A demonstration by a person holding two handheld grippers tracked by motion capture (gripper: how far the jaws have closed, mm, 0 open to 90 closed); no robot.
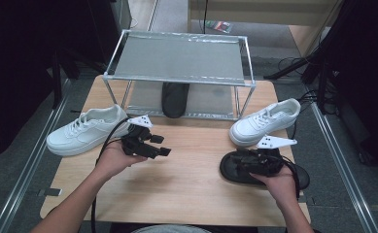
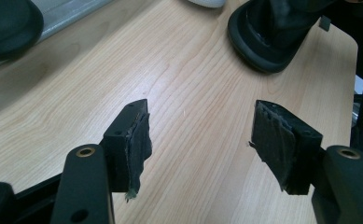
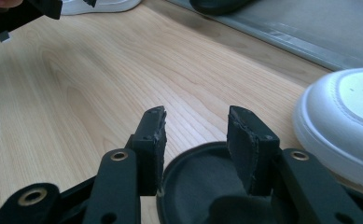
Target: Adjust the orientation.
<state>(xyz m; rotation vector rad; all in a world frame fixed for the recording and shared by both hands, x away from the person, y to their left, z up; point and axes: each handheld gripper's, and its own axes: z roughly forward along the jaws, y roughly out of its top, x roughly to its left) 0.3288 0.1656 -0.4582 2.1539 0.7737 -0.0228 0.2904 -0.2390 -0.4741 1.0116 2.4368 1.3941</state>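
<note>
Four shoes are spread around the wooden surface [image 1: 186, 170], and the black slipper [image 1: 235, 167] at the near right is clearly the one being gone for. The right hand-held gripper [image 1: 240, 160] is poised right over it with its jaws parted and nothing pinched yet; in the right gripper view the slipper's rounded end [image 3: 202, 182] is seen just below and between the pads. The left hand-held gripper [image 1: 164, 151] is held above bare wood near the middle, jaws spread wide and empty.

For a clean pickup, the jaws should probably be lowered a touch further so that one pad is slid inside the slipper and the other outside its rim, then closed on that wall (a grab on the flat sole edge would likely slip).

The slipper's long axis is laid roughly left to right across the surface, rounded end aimed at the centre. Its twin [image 1: 174, 99] is already parked on the lower shelf of the metal rack [image 1: 177, 77], while white sneakers [image 1: 84, 131] [image 1: 264, 121] are left on either side.
</note>
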